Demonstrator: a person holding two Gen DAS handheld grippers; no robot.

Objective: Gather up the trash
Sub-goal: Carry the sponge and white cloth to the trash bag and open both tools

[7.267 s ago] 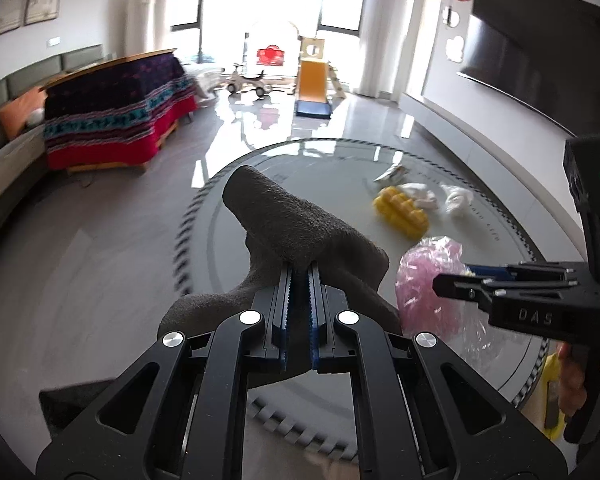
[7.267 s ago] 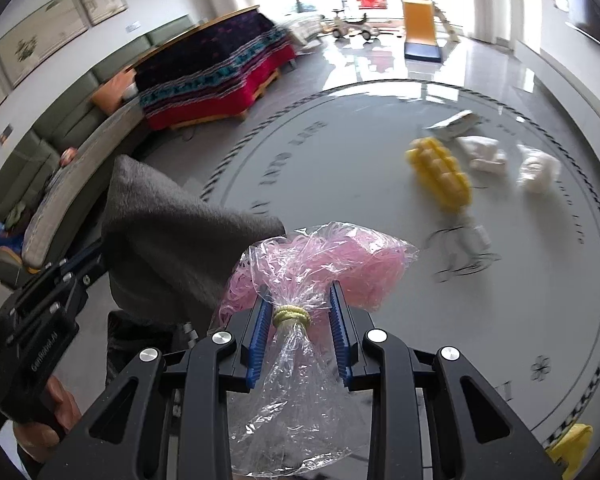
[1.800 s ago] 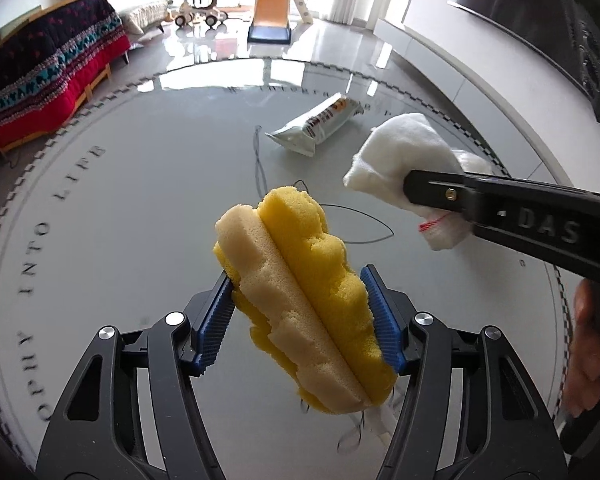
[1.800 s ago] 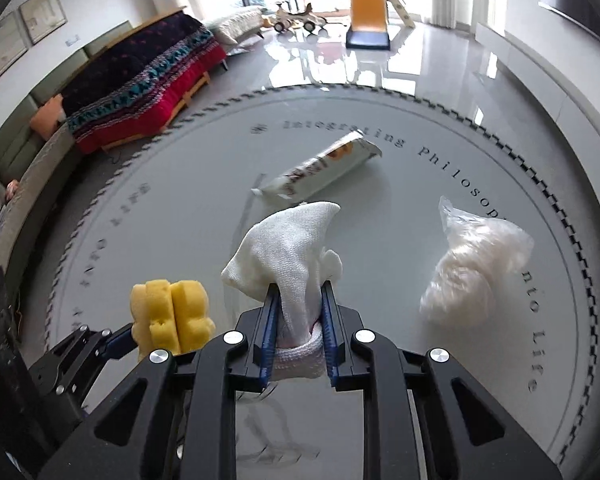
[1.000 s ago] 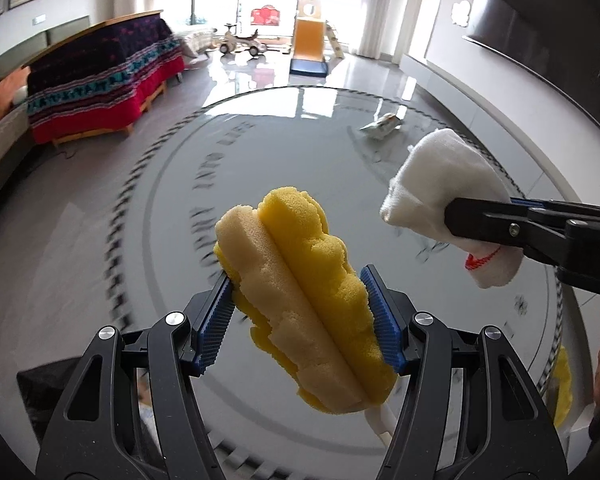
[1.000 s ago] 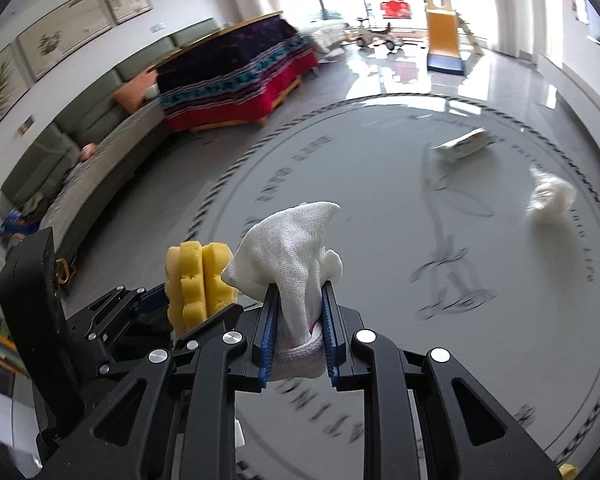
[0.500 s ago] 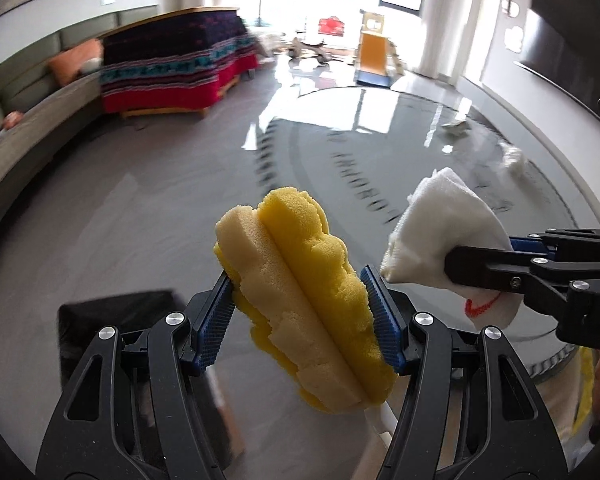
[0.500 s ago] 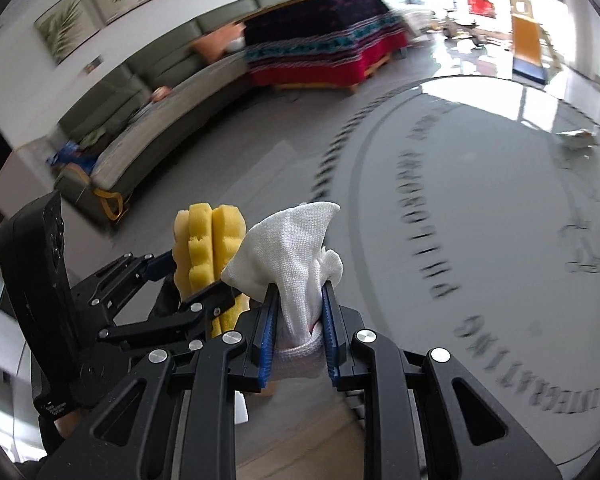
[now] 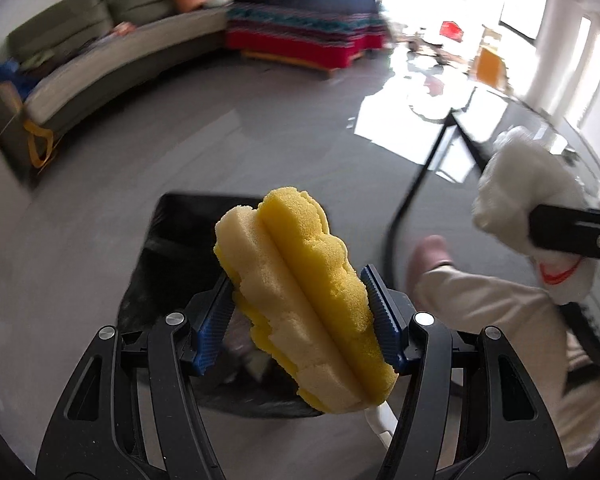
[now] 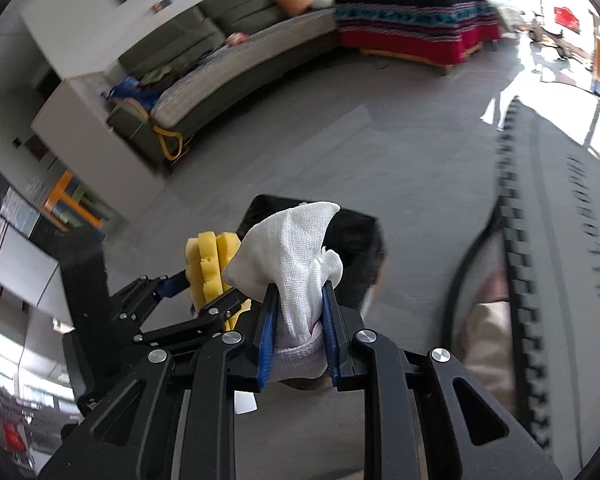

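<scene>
The yellow-and-cream foam sponge (image 9: pixel 300 300), an oblong block with scalloped edges, was clamped between the blue ribbed pads (image 9: pixel 214 326) of the left gripper (image 9: pixel 298 322). Its long axis was set diagonally, from the upper left of the left wrist view down to the lower right, and it projected well beyond the fingertips. A white knitted cloth glove with a red mark at its cuff (image 10: pixel 296 264) was pinched at the cuff by the nearly closed fingers of the right gripper (image 10: pixel 298 334), with its bunched body standing up past the tips.

Directly below and beyond the sponge, a black-lined trash bin with a dark bag (image 9: pixel 172 248) was seen standing on the grey floor (image 9: pixel 100 184), its mouth open upward. In the right wrist view, the same bin (image 10: pixel 355 236) was partly hidden behind the glove. The left gripper was judged the nearer to the opening, the sponge lying almost over it; the glove was held just beside the sponge, toward the person's beige trouser leg (image 9: pixel 479 300).

The coming release was judged to depend on each item being held above the bin mouth, not its rim. The blurred background prevented finer reading of the rim.
</scene>
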